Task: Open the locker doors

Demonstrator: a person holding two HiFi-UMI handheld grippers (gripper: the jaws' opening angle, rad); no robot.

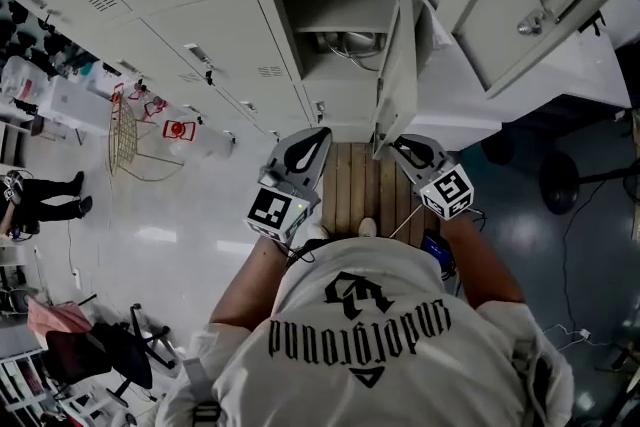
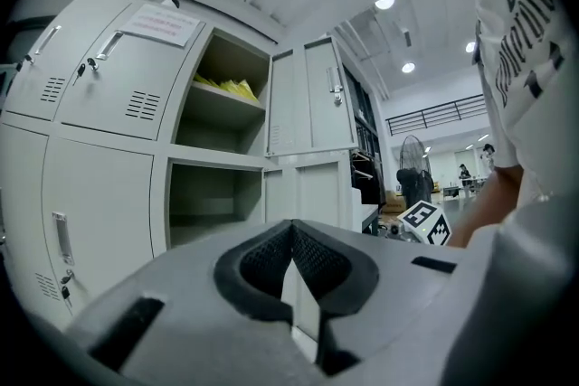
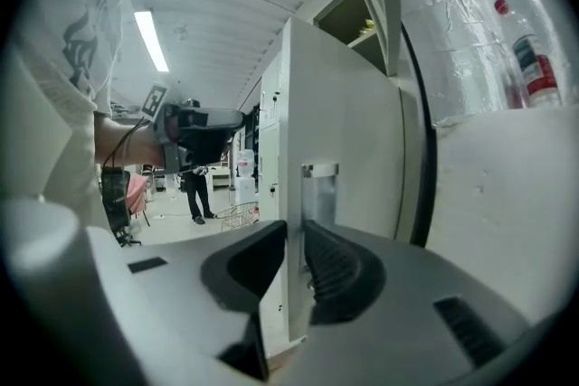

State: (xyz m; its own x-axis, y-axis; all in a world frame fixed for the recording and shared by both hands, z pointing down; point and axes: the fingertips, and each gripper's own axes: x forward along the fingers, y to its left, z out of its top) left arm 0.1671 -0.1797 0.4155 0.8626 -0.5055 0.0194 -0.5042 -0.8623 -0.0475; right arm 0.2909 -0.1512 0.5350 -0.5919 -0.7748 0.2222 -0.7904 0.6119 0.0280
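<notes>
Fingers [image 3: 339,271] of right gripper [image 3: 295,240] tight on open locker door [image 3: 348,113] edge; left gripper [image 2: 291,235] fingers [image 2: 318,265] together, empty; door notice [image 2: 163,24] illegible.

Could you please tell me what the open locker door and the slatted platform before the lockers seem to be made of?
The locker door looks like painted sheet metal: pale grey, smooth, thin folded edge. The platform appears wooden: bare brown slats with gaps between.
</notes>
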